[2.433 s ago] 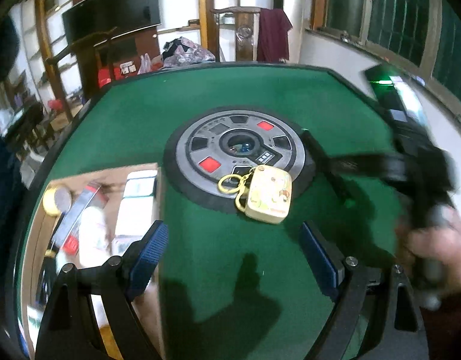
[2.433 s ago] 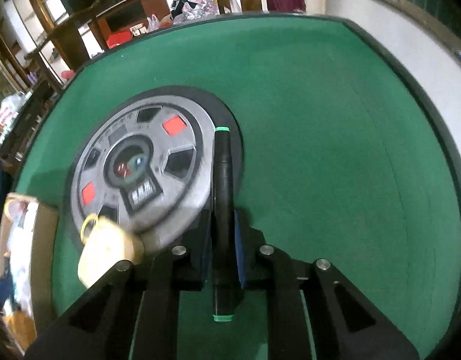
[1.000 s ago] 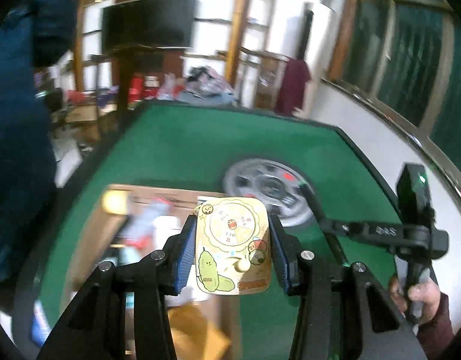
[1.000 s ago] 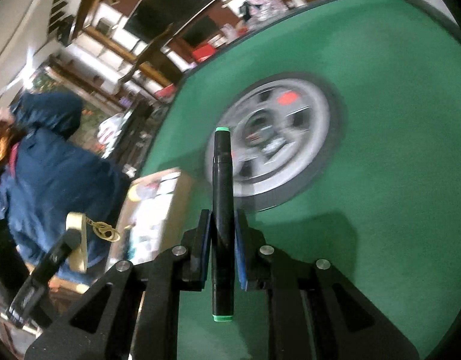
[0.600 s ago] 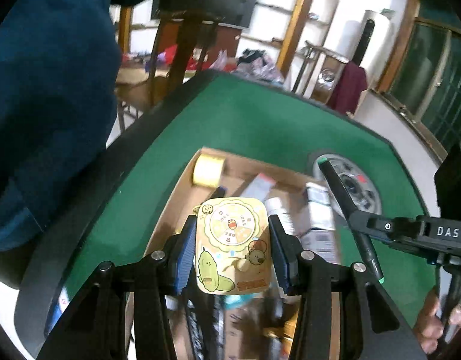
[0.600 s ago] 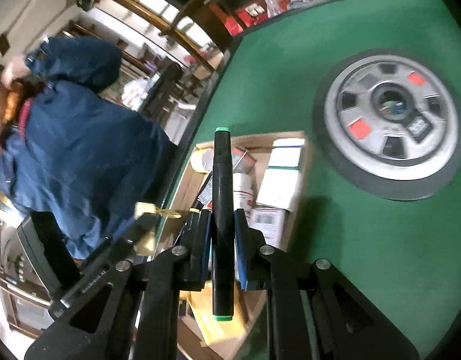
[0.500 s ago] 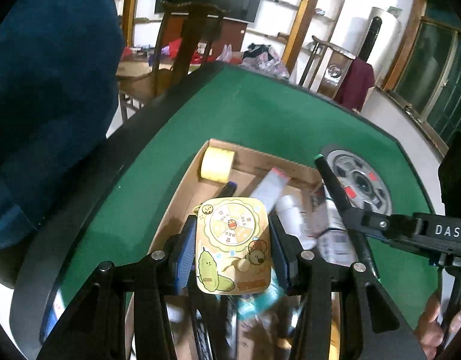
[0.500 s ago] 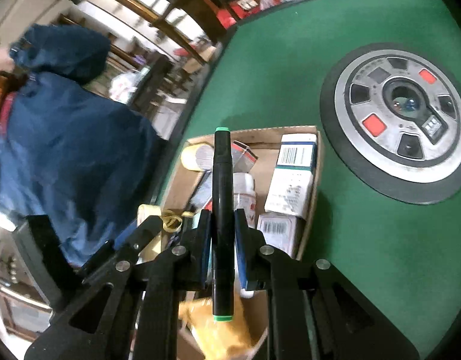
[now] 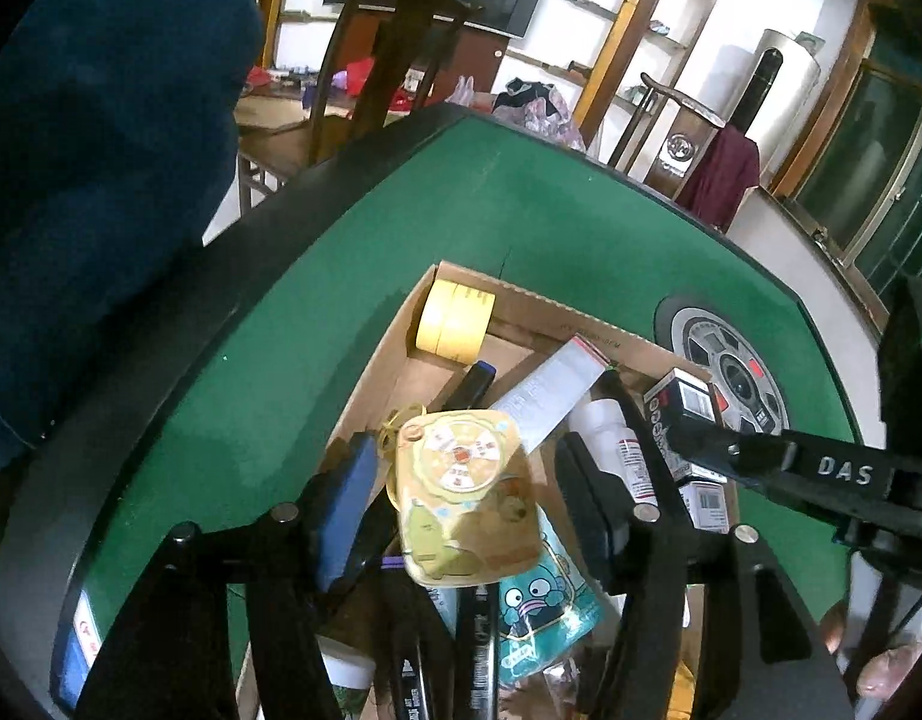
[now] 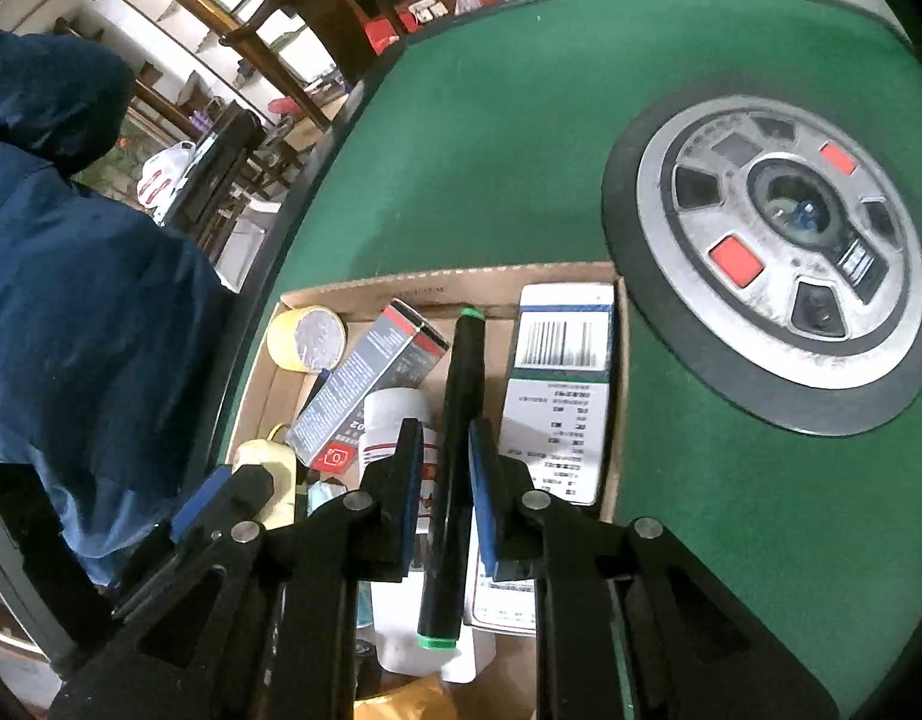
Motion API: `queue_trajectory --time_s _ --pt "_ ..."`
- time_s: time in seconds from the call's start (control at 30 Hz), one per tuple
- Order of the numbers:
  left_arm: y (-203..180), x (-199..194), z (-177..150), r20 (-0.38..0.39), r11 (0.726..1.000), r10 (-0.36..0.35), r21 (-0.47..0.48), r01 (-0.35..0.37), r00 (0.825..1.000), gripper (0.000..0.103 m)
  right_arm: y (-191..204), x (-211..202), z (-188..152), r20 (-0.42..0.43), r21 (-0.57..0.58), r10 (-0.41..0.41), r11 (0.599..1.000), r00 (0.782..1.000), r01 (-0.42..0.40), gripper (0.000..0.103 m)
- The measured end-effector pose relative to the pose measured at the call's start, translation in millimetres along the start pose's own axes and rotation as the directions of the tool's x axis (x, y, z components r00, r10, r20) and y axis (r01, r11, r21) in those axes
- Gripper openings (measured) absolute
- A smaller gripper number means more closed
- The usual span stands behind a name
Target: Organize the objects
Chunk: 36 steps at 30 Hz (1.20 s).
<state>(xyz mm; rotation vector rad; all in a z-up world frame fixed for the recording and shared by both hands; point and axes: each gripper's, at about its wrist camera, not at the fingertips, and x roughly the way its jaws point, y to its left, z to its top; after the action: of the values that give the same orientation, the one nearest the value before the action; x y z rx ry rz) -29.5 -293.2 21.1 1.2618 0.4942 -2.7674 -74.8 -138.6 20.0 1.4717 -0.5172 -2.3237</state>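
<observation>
Over the cardboard box on the green tabletop, the left gripper had just been opening its jaws; the yellow cartoon keychain sat tilted between the pads, no longer pressed by either. The right gripper stayed clamped on a black marker with green ends, above the box's bottle and cartons. A grey round console lay beside the box.

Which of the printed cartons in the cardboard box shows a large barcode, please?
The white-and-green carton along the box's right wall; the grey carton leaning beside it has red ends instead.
</observation>
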Motion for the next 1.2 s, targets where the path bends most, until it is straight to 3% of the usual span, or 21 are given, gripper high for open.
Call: queue_trajectory --time_s 0.17,0.33,0.43,0.67,0.8,1.2 --pt "-6 -25 -8 0.037 1.000 0.017 0.021 -0.018 0.999 0.058 3 -31 -9 0.069 -0.049 -0.011 0.999 0.998 0.015 0.016" --pt "-18 -70 -18 0.161 0.996 0.074 0.028 -0.080 0.984 0.068 -5 -67 -25 0.146 -0.073 -0.031 0.996 0.989 0.042 0.033" --pt "-26 -99 -28 0.255 0.990 0.135 0.016 -0.143 0.957 0.090 -12 -84 -38 0.185 -0.079 -0.041 0.995 0.982 0.056 0.041" --pt "-47 -153 -59 0.434 0.965 0.238 -0.004 -0.262 0.869 0.100 -9 -104 -69 0.219 -0.141 -0.068 0.985 0.973 0.100 0.044" --pt "-57 -168 -71 0.475 0.958 0.249 0.006 -0.287 0.844 0.101 -6 -113 -88 0.228 -0.180 -0.061 0.978 0.972 0.104 0.045" --pt "-78 -185 -87 0.468 0.948 0.275 0.011 -0.317 0.840 0.101 -8 -128 -119 0.240 -0.216 -0.074 0.968 0.968 0.128 0.050"
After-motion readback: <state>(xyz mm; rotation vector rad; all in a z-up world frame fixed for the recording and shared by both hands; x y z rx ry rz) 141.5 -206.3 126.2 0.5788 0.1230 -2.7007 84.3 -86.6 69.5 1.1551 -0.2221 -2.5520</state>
